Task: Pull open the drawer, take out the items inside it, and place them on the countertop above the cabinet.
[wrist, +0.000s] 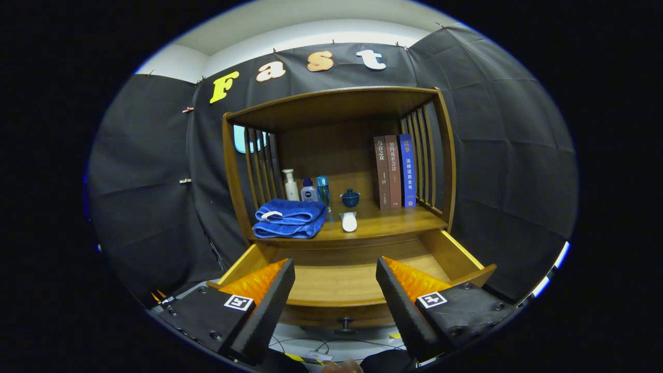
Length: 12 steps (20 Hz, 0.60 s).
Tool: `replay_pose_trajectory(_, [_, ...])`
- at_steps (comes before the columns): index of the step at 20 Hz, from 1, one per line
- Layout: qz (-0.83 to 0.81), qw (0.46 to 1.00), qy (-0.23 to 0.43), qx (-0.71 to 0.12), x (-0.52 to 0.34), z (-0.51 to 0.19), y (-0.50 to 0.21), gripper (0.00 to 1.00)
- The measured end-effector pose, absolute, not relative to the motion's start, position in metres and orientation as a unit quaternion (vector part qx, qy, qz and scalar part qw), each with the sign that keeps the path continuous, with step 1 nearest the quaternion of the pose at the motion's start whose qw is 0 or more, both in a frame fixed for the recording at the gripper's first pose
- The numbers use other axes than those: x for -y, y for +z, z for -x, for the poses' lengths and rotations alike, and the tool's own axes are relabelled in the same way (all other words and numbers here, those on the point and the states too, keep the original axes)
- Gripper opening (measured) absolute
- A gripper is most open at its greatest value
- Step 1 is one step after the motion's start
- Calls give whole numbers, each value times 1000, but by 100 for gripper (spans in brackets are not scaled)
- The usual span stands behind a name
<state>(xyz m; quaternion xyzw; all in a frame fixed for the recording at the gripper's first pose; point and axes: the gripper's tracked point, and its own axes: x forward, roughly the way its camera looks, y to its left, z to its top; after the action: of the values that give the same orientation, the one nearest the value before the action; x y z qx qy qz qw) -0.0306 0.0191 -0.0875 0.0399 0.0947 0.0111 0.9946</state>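
Now gripper [335, 269] open, empty, above pulled-out drawer [342, 284].

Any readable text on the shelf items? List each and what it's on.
"乌合之众": spine of left book.
"民事", "法律适用全书": spine of blue book.
Middle book: spine too blurred to be sure.
Bottles: print too small to read.
Gripper, open over the open drawer: no words on it.
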Motion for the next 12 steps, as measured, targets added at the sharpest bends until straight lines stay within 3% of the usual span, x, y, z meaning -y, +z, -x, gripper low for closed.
replay_pose_trajectory(12, [-48, 983, -13, -177, -8, 30, -215, 100])
